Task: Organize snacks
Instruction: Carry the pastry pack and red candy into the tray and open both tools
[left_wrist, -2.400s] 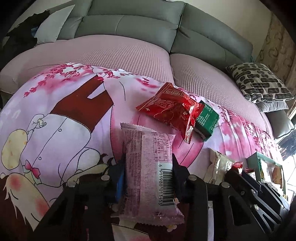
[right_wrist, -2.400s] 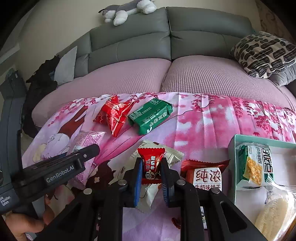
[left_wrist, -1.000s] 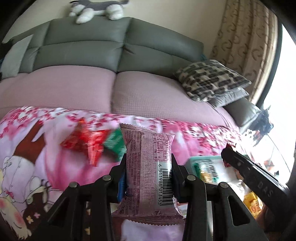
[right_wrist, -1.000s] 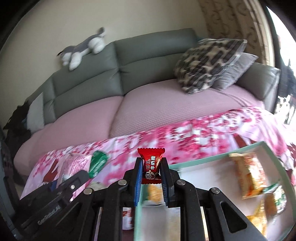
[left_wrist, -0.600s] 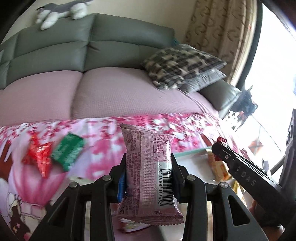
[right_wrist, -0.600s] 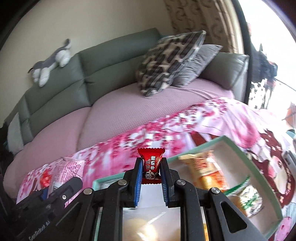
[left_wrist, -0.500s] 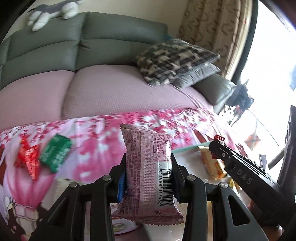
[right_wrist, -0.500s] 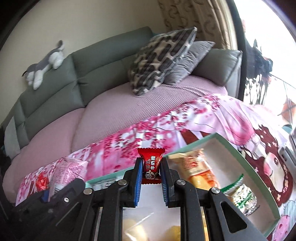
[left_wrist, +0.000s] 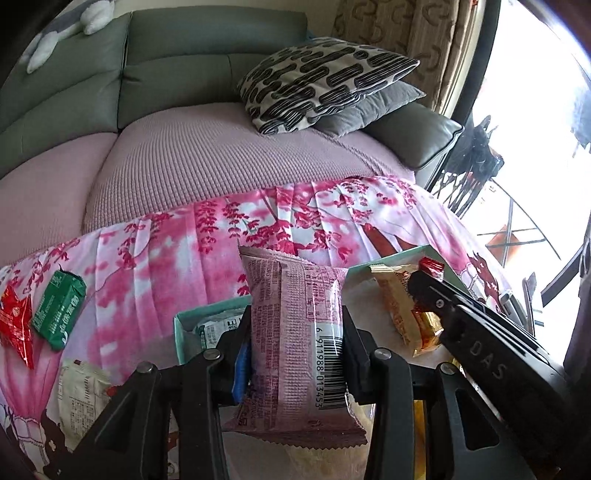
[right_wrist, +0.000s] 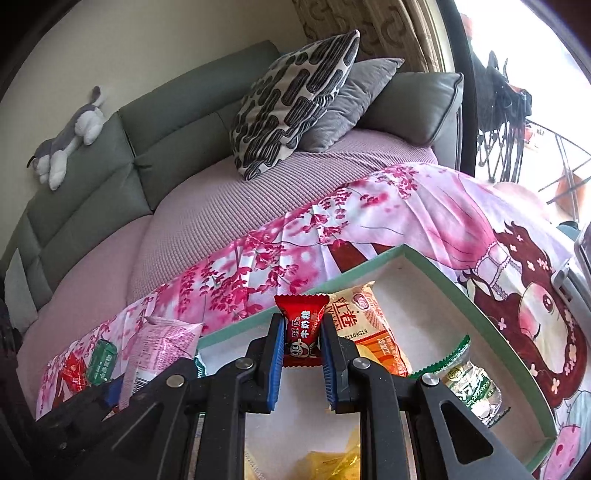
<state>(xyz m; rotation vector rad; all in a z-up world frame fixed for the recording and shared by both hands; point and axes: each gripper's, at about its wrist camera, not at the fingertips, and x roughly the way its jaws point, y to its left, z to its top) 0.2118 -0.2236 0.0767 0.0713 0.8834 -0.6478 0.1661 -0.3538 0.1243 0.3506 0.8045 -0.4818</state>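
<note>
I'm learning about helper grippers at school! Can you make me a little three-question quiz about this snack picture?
1. True or false: the left hand-held gripper holds a pink snack packet.
2. What does the right hand-held gripper grip? A) green packet B) red candy C) cushion
3. Fill in: the orange packet lies inside the ____ with the green rim.

Key: 1 true; 2 B, the red candy; 3 box.
</note>
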